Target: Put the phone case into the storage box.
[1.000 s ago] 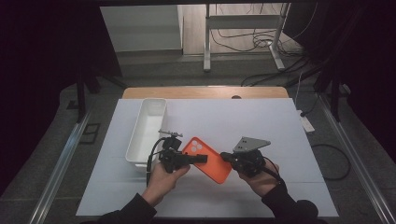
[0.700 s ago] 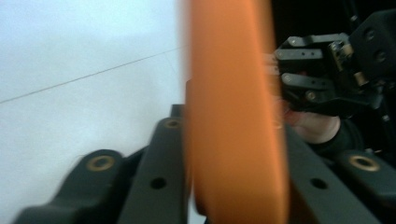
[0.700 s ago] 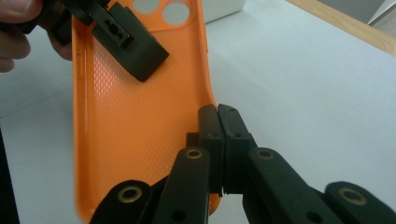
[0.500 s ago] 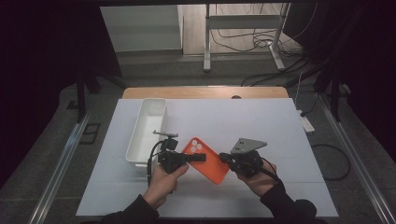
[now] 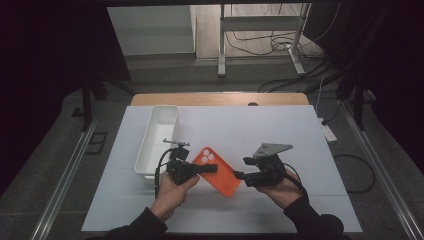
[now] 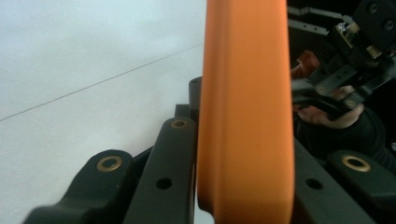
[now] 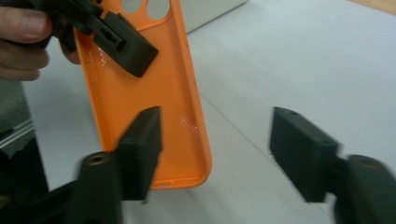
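An orange phone case stands edge-on between the left gripper's two black jaws, which press against it on both sides. White table lies to the left. Beyond the case, the other gripper shows, held by a hand.

no text, labels or numbers readable

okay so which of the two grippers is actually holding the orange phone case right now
The left gripper. It is shut on the camera-hole end of the orange phone case, which sits between its jaws in the left gripper view. The right gripper is open, its jaws apart near the case's other end.
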{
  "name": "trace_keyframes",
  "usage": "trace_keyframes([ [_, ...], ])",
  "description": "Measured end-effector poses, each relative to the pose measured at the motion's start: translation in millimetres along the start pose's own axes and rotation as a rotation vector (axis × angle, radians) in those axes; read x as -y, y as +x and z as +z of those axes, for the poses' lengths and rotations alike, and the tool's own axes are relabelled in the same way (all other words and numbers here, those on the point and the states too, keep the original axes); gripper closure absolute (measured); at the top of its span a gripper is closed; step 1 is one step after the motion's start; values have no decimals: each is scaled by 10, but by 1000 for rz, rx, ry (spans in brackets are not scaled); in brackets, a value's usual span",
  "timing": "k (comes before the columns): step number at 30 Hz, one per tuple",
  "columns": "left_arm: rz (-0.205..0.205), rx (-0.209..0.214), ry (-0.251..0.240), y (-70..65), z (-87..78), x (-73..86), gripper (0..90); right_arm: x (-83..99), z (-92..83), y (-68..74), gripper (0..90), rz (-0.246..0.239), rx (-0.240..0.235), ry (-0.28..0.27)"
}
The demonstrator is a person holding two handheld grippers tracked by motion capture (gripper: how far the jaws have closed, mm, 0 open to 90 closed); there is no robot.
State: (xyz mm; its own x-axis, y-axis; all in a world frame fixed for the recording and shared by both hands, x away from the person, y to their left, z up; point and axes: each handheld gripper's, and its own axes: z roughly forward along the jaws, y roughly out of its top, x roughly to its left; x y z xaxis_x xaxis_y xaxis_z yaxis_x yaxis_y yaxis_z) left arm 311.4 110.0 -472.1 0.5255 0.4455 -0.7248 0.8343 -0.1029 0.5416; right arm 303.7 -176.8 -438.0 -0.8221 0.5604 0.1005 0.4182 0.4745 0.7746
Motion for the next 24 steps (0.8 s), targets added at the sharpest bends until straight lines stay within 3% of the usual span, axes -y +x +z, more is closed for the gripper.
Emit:
trace_keyframes([
  [2, 11, -12, 0, -1, -14, -8, 845, -2, -22, -17, 230, 12, -9, -16],
  [3, 11, -12, 0, -1, -14, -8, 845, -2, -22, -17, 230, 12, -9, -16],
  [6, 22, -12, 4, 8, -42, -17, 845, 8, -19, -52, 53, 31, -22, -12],
  [8, 39, -10, 11, 11, -59, -24, 844, 36, -2, -69, 0, 15, -19, -19],
  [18, 95, -22, 35, 20, -98, -44, 843, 109, 41, -128, 0, 15, -89, -7],
  [24, 171, -28, 58, -33, -101, -59, 842, 101, 85, -94, 2, 3, -165, 19],
])
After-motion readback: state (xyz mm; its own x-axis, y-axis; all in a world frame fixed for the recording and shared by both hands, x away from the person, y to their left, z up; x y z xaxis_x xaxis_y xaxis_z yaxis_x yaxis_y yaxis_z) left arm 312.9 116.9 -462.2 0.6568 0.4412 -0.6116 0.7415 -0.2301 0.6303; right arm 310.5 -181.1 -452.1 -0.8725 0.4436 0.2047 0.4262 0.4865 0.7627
